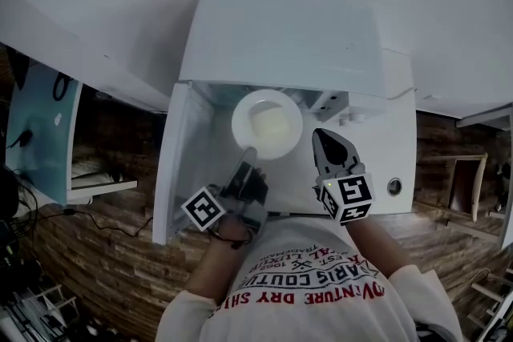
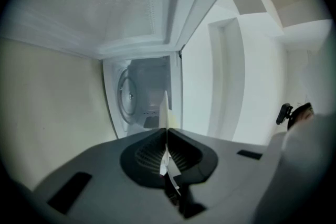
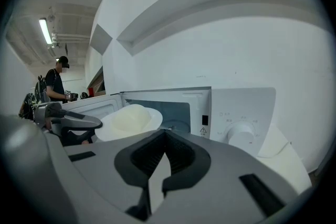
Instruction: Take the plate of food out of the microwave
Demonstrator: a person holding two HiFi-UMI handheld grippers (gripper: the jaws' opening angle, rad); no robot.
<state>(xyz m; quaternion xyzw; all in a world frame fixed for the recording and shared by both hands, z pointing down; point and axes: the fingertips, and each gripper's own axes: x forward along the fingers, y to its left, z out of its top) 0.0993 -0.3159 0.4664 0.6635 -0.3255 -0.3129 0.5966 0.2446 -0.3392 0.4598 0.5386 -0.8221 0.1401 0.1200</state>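
A white plate [image 1: 267, 124] with a pale mound of food hangs at the mouth of the open white microwave [image 1: 280, 44]. My left gripper [image 1: 247, 156] is shut on the plate's near rim. In the left gripper view that rim shows edge-on as a thin white strip [image 2: 166, 113] pinched between the jaws [image 2: 166, 136]. My right gripper [image 1: 322, 136] hovers just right of the plate in front of the control panel, shut and holding nothing. The right gripper view shows the plate [image 3: 128, 120] to the left of its jaws [image 3: 165, 136], with the left gripper [image 3: 68, 123] beside it.
The microwave door [image 1: 172, 164] stands swung open on the left. The control panel with a knob [image 3: 241, 131] is on the right. The microwave sits on a white counter [image 1: 449, 28] against a white wall. A person [image 3: 55, 84] stands far off at the left.
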